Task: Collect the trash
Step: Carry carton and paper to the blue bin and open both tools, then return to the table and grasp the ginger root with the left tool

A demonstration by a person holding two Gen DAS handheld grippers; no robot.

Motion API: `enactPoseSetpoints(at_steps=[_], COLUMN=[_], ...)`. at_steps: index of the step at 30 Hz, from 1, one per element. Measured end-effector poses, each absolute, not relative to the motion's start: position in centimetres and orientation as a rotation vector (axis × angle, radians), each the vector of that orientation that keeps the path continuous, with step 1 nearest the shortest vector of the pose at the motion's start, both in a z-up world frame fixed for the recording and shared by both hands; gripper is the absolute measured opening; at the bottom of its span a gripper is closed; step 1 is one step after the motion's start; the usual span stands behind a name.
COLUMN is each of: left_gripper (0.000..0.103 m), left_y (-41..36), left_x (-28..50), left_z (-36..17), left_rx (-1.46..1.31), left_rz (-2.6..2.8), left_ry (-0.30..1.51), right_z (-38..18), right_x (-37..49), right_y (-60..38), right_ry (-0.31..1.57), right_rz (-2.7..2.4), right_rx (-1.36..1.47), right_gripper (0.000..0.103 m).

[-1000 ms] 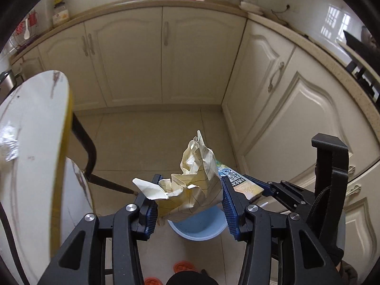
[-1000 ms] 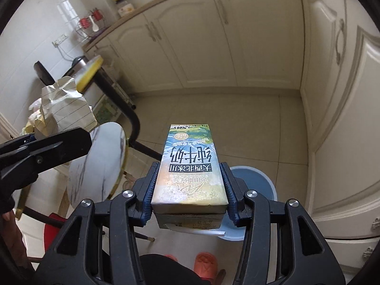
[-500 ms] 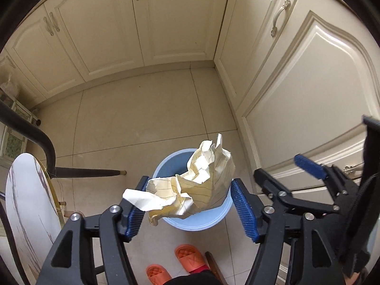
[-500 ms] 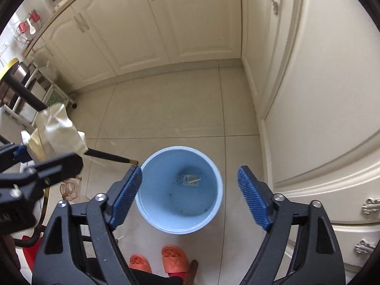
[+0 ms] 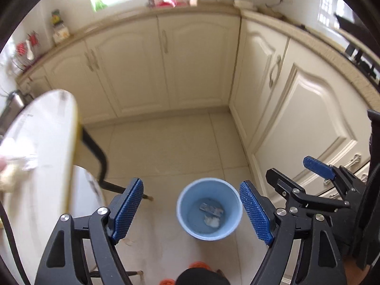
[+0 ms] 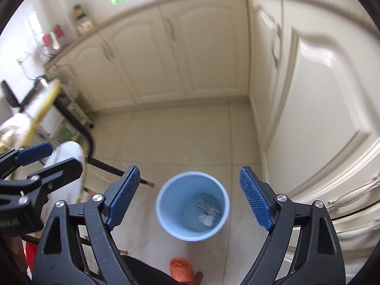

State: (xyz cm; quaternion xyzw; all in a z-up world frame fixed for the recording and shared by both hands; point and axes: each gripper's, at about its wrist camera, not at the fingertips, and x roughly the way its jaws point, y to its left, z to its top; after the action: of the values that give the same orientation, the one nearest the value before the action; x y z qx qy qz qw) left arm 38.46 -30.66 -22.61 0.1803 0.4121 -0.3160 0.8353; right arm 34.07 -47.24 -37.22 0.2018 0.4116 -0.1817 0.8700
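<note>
Both empty, opening grippers, left gripper (image 5: 191,210) and right gripper (image 6: 188,198), hang above the blue bin (image 5: 210,210).

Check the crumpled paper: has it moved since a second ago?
Yes. It has left the left claw, whose jaws are opening with nothing between them, and dropped down into the blue bin on the floor, where the crumpled paper lies beside the carton.
</note>
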Motion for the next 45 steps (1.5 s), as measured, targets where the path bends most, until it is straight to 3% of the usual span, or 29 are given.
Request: enactPoseSetpoints(at_steps=[2,5,13,25,28,32,37,39,41,45], left_gripper=[0.097,0.099,0.102,0.099,0.089,0.069,0.062,0.051,0.029,0.029], left_y=[-27.5,-21.7,-7.4,5.0,4.1,3.8,2.5,2.5,2.2,4.7], left_x=[36.8,35.0,30.4,31.3,32.4,33.5,34.0,34.3,34.4,32.3], left_z=[-19.9,-16.6,-13.1,-19.7,-21.7,-23.6,-25.1,-25.1,-25.6,-24.8], left_rx=[0.367,0.332,0.234,0.112,0.125,0.103,0.12,0.117,0.097,0.07], left_rz=[-0.636,-0.561,-0.256,0.189,0.205,0.174,0.166,0.165,0.138,0.12], left_ry=[0.788,0.692,0.577,0.695,0.738,0.799,0.81,0.807,0.799,0.791], right_z=[-34.5,-30.7,-24.8,-27.0,-28.2,-29.2,-30.1,-30.4,-30.9,-31.7], right_x=[34.2,34.5,38.1,43.9,45.5,47.5,49.8,50.7,51.6,53.2], right_y=[-45.0,-41.6,-29.6,-21.4,-20.8,-20.6,-21.0,-21.2,-21.3,-21.6], right_ry=[0.809,0.748,0.686,0.775,0.809,0.84,0.859,0.865,0.878,0.899], right_rz=[-0.341,-0.268,-0.046,0.086,0.088,0.089,0.083,0.085,0.088,0.094], right_rx=[0.391,0.334,0.205,0.129,0.112,0.099,0.091,0.09,0.094,0.089], right_gripper=[0.088,0.093,0.096,0.096,0.096,0.096,0.096,0.096,0.096,0.096])
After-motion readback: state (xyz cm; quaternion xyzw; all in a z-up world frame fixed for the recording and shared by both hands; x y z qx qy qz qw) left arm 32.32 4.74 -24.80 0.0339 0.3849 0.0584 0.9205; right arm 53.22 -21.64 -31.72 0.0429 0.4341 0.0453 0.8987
